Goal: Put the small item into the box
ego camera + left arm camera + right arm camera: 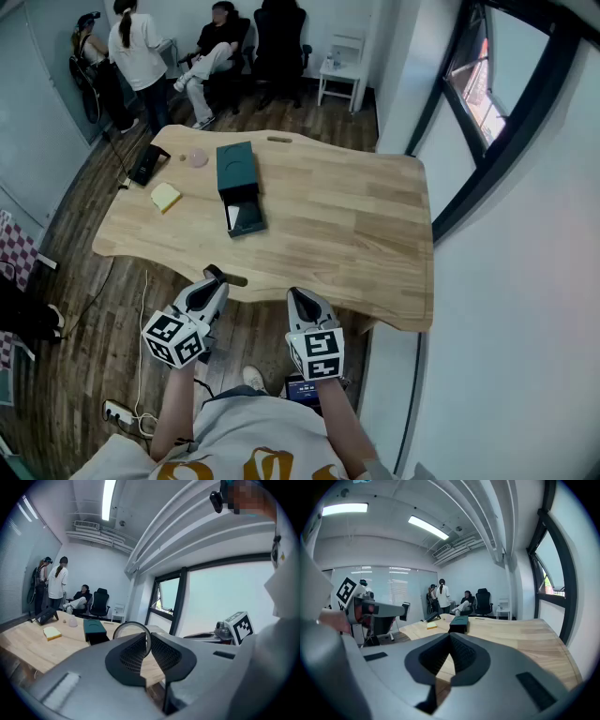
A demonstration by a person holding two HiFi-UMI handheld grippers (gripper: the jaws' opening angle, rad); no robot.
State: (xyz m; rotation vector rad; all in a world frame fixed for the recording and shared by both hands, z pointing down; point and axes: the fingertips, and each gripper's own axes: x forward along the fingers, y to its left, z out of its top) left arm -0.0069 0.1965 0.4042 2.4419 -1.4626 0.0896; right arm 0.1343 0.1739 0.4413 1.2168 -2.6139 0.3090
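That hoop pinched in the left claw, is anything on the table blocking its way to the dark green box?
Nothing visible does. Only bare table lies between the hoop in the left gripper and the box. The yellow block and pink piece sit off to the box's left.

I see a pale wooden tabletop (347,220) filling the centre of the head view. Toward its upper left lie a dark green box (235,169), a yellow block (166,197), a pink round item (197,158) and, at the left edge, a black device (147,164).
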